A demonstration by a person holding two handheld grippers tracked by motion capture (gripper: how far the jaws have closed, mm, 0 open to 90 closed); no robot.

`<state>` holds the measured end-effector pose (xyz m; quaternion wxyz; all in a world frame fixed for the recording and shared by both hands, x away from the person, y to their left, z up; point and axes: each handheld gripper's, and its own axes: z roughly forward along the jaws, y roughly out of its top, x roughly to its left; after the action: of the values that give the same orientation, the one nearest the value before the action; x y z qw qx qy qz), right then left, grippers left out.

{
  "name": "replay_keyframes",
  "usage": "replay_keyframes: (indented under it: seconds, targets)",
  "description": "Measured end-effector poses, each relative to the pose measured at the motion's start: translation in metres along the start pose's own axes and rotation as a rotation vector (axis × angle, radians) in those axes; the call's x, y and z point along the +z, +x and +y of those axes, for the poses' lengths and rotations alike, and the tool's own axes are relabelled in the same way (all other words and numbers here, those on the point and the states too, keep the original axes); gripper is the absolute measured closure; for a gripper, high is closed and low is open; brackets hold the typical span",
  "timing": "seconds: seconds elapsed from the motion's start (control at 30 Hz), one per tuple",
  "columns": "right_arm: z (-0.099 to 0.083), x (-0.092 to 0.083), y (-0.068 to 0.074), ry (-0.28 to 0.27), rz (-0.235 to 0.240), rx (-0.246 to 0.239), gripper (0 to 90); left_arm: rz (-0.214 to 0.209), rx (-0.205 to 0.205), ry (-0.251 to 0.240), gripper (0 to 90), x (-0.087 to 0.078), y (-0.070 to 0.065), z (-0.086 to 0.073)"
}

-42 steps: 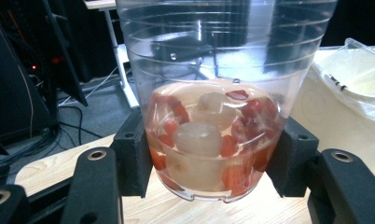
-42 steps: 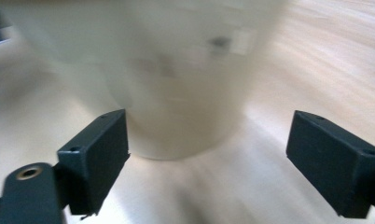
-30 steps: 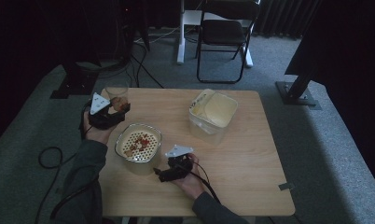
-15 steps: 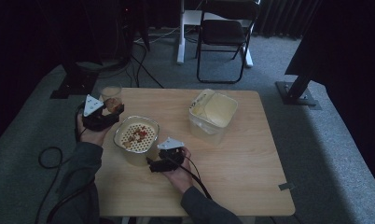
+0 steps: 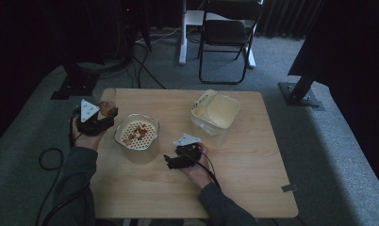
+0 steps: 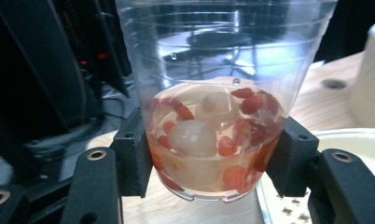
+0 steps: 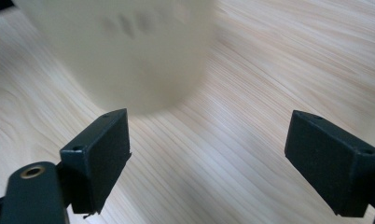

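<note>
your left gripper (image 6: 209,168) clamps a clear plastic cup (image 6: 218,93) by its lower walls, one pad on each side; the cup stands upright with red bits and pale lumps in liquid at its bottom, just left of the sieve-topped container (image 5: 136,136) on the wooden table (image 5: 253,179). your right gripper (image 7: 209,158) has its jaws spread wide with nothing between them, low over the table just right of that container.

Dark grey sleeves, black grippers — each topped by a pale three-cornered plate, trailing black cable.
</note>
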<state>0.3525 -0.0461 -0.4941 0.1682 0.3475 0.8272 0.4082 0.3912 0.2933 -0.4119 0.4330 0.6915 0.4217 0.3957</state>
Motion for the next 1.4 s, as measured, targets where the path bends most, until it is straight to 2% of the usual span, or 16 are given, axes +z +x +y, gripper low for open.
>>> replay_keyframes:
  seconds: [0.1, 0.17, 0.4, 0.53, 0.63, 0.73, 0.9, 0.97, 1.0, 1.03, 1.07, 1.2, 1.4]
  targets:
    - [-0.013, -0.016, -0.017, 0.0, -0.008, 0.035, 14.6, 0.017, 0.022, 0.015, 41.9, 0.0, 0.001, -0.005]
    - [-0.023, -0.026, -0.029, 0.003, -0.028, 0.049, 14.6, 0.024, 0.029, 0.024, 41.9, -0.001, 0.001, -0.009]
    - [-0.062, -0.061, -0.068, 0.032, -0.111, 0.105, 14.9, 0.064, 0.099, 0.042, 41.9, -0.012, -0.001, -0.02]
    - [-0.082, -0.075, -0.082, 0.048, -0.153, 0.129, 15.1, 0.109, 0.175, 0.073, 41.9, -0.014, -0.003, -0.024]
    - [-0.096, -0.083, -0.09, 0.058, -0.18, 0.154, 15.1, 0.135, 0.254, 0.097, 41.9, -0.015, -0.006, -0.026]
    - [-0.106, -0.087, -0.096, 0.066, -0.193, 0.175, 15.4, 0.152, 0.317, 0.114, 41.9, -0.014, -0.011, -0.027]
    - [-0.117, -0.092, -0.104, 0.073, -0.226, 0.203, 15.5, 0.17, 0.38, 0.13, 41.9, -0.012, -0.016, -0.027]
    - [-0.12, -0.093, -0.106, 0.074, -0.235, 0.215, 15.5, 0.175, 0.39, 0.134, 41.9, -0.011, -0.016, -0.028]
    - [-0.122, -0.092, -0.107, 0.073, -0.237, 0.227, 15.5, 0.183, 0.424, 0.141, 41.9, -0.01, -0.019, -0.029]
    - [-0.124, -0.092, -0.108, 0.076, -0.237, 0.231, 15.5, 0.183, 0.424, 0.141, 41.9, -0.01, -0.019, -0.029]
    - [-0.125, -0.092, -0.108, 0.08, -0.239, 0.237, 15.5, 0.19, 0.45, 0.144, 41.9, -0.011, -0.02, -0.028]
    - [-0.13, -0.093, -0.111, 0.091, -0.246, 0.251, 15.5, 0.195, 0.478, 0.144, 41.9, -0.012, -0.02, -0.026]
    - [-0.135, -0.091, -0.116, 0.099, -0.242, 0.277, 15.5, 0.202, 0.561, 0.163, 41.9, -0.014, -0.02, -0.021]
